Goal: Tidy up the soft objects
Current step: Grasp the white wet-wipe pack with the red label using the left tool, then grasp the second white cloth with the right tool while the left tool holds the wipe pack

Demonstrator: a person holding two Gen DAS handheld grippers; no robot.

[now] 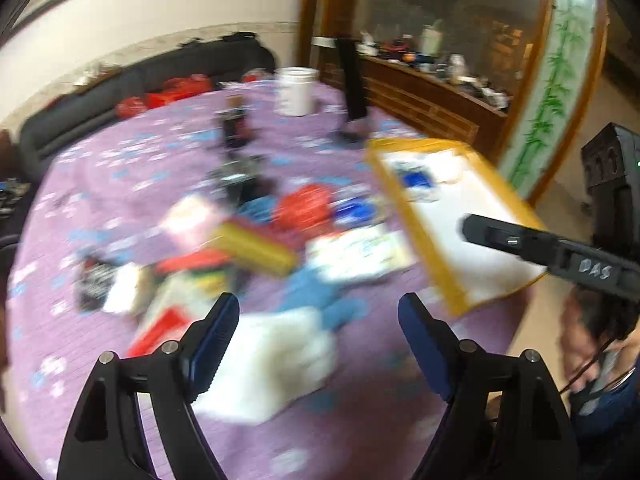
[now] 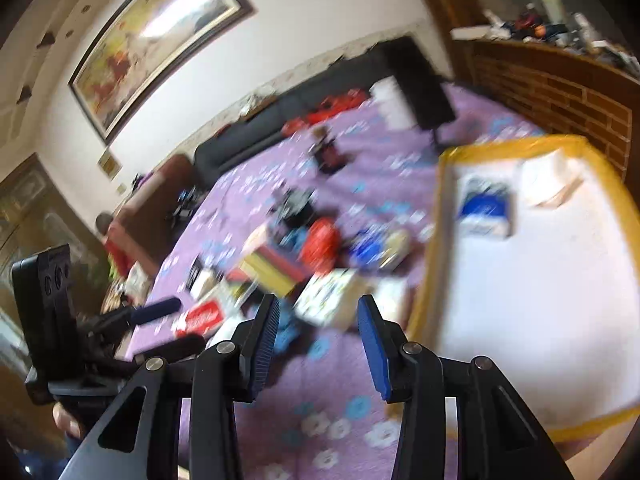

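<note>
Left gripper [image 1: 318,314]: its two blue-padded fingers [image 1: 216,336] stand wide apart and hold nothing; they hang above the purple cloth with nothing between the pads.
Beneath the left gripper: a white fluffy soft item [image 1: 276,364] lies on the cloth, seen through the gap; blur hides whether the pads touch it.
Right gripper [image 2: 318,320]: its fingers [image 2: 266,344] are parted by a moderate gap, released, with only the cloth and the pile's near edge seen between them; no thing is grasped.
Right gripper from the left wrist view: its black body reaches in from the right edge over the tray's near corner.
Purple cloth [image 2: 340,420]: a floral cover over the round table, bare just ahead of both grippers.
Pile of things [image 1: 256,240]: beyond the fingers, a blurred heap holding a blue soft piece [image 1: 320,296], a yellow box [image 1: 256,246], a red round thing [image 1: 306,204] and a white printed pack [image 1: 360,254], all close together.
Tray [image 2: 430,264]: yellow-rimmed with a white floor, to the right of the pile at the table's edge; inside, at its far end, lie a blue-and-white pack [image 2: 486,210] and a pale folded piece [image 2: 550,180].
Farther back: a white tub [image 1: 296,92] stands near the table's far edge.
Room behind: a dark sofa [image 2: 304,96] along the wall and a framed picture [image 2: 160,36] above it.
</note>
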